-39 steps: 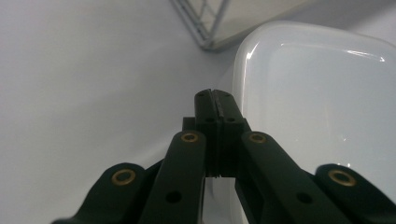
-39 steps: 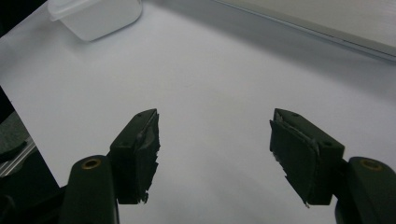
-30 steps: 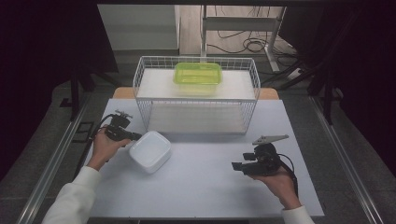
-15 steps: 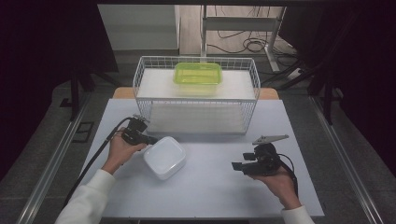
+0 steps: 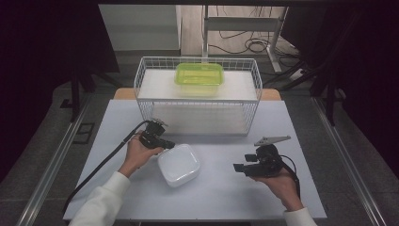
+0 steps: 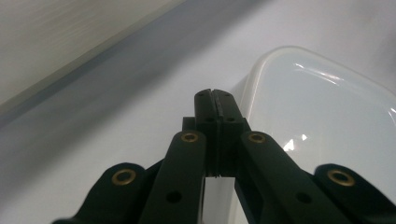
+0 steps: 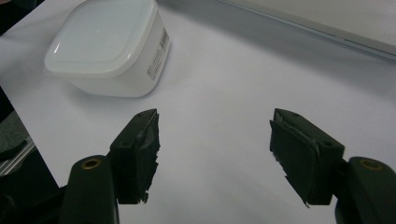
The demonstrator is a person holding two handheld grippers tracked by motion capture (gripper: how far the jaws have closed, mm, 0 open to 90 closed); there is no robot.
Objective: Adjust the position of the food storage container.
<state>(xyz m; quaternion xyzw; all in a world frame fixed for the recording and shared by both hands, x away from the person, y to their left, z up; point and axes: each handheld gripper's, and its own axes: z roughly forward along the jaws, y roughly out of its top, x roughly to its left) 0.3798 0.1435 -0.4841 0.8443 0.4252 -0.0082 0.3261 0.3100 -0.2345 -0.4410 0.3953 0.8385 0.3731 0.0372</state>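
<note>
A white lidded plastic container (image 5: 179,165) sits on the white table (image 5: 221,202), left of centre. My left gripper (image 5: 168,144) is shut with nothing between its jaws, its tips right at the container's upper-left edge. In the left gripper view the closed tips (image 6: 215,96) lie beside the container's rim (image 6: 322,121). My right gripper (image 5: 236,167) rests open at the right side of the table, pointing left toward the container. Between its spread jaws (image 7: 215,154) there is only bare table, and the container (image 7: 107,42) stands farther off.
A white wire basket (image 5: 197,117) stands at the back of the table, with a green lidded container (image 5: 199,75) inside at the rear. The left gripper's cable (image 5: 101,165) trails off the table's front left. Dark floor surrounds the table.
My left hand has moved rightward across the table, and the white container has slid right along with it. The right hand has stayed put.
</note>
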